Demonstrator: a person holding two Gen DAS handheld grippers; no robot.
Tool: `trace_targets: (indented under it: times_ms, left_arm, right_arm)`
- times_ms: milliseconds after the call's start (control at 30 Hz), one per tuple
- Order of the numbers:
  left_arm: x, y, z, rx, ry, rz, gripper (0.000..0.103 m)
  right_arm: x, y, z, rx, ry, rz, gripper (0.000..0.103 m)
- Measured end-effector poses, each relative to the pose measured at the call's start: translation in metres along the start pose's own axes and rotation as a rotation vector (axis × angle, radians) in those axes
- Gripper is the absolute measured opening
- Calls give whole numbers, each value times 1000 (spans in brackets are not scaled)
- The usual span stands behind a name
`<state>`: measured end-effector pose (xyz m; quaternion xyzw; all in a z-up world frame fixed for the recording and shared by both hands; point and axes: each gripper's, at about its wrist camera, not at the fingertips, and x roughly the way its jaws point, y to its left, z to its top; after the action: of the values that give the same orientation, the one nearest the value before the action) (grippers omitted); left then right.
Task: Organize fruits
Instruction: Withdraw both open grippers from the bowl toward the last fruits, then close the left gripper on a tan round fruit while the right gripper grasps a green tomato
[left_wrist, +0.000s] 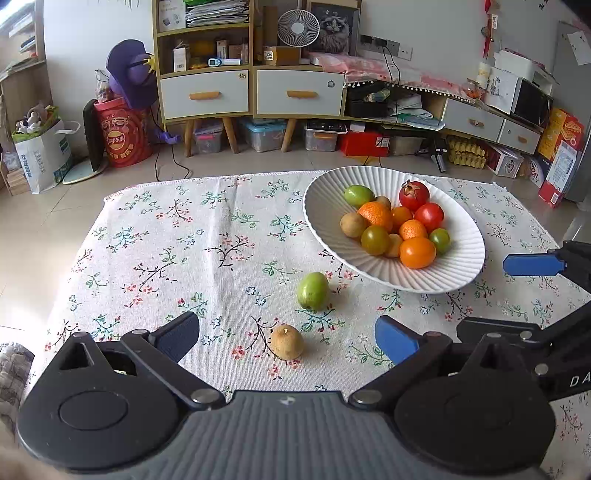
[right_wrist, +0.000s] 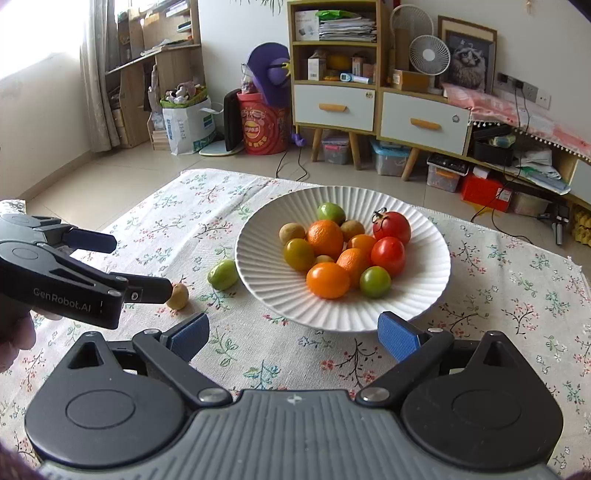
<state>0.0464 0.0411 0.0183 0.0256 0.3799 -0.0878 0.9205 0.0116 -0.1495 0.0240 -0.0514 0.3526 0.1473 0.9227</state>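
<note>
A white ribbed plate (left_wrist: 325, 206) (right_wrist: 258, 254) on the flowered cloth holds several fruits: oranges, red and green tomatoes, small brown fruits. Two fruits lie loose on the cloth left of the plate: a green one (left_wrist: 313, 290) (right_wrist: 222, 274) and a small brown one (left_wrist: 287, 341) (right_wrist: 178, 295). My left gripper (left_wrist: 287, 338) is open, its fingers either side of the brown fruit, not closed on it. It also shows in the right wrist view (right_wrist: 136, 264). My right gripper (right_wrist: 293, 338) is open and empty in front of the plate's near rim; one of its fingers (left_wrist: 532, 264) shows in the left wrist view.
The flowered tablecloth (left_wrist: 166, 240) covers a low table with its far edge near the floor. Beyond stand cabinets with drawers (left_wrist: 251, 92), storage boxes, a red bucket (left_wrist: 123, 134) and bags on the tiled floor.
</note>
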Motion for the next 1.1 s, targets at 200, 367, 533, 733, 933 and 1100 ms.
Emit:
trace_targets:
  times_ms: [200, 367, 533, 733, 933, 1100]
  left_arm:
    - [5, 7, -13, 30, 31, 28, 100]
    - [9, 15, -23, 31, 55, 39, 99]
    - [15, 18, -33, 30, 73, 42, 100]
    - [25, 12, -34, 34, 53, 5, 98]
    - [27, 2, -35, 45, 27, -28, 77]
    - [26, 2, -31, 43, 6, -56, 47]
  right_arm:
    - [3, 19, -15, -73, 42, 13, 99]
    - [9, 28, -23, -105, 69, 17, 99]
    - [15, 31, -27, -126, 92, 16, 99]
    - [23, 30, -30, -111, 115, -1, 99]
    - [28, 27, -33, -96, 129, -23, 99]
    - [27, 23, -35, -74, 119, -42, 101]
